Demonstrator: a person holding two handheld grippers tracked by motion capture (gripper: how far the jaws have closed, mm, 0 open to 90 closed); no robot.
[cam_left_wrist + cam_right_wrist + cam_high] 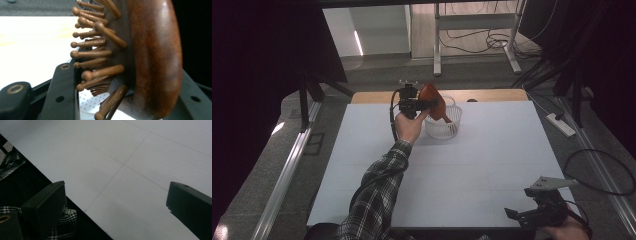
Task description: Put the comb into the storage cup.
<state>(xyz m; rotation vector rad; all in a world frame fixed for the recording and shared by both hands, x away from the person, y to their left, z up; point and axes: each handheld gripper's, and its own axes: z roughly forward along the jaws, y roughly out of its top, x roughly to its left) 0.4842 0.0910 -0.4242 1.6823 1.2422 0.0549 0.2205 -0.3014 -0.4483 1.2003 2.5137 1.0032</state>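
The wooden hairbrush (432, 102) is up off the table (492, 165), clamped in the left tongs (426, 104) right above the white plastic basket (445, 123) that sits near the table's far edge. In the high view the brush's reddish-brown oval head sticks up and to the right of the tongs, tilted, while its handle slants down into the basket's mouth; whether the handle touches the basket's rim or floor cannot be told from here. The left hand (409, 125) holds those tongs well above the table, with the plaid sleeve (377, 192) reaching in from the near edge.

In the left gripper view the hairbrush (152, 57) stands edge-on between the two black jaws: the smooth rounded back presses against the jaw on the right, and the round-tipped wooden bristles (95, 53) point left, their ends meeting the jaw on the left. The tongs are closed tight on the brush head, with the basket's perforated white plastic (90, 102) showing just beneath.

The right tongs (527, 212) rest low at the near right corner of the table, well apart from the brush and basket. In the right gripper view their jaws stand wide apart with only bare table (130, 160) between them, holding nothing.
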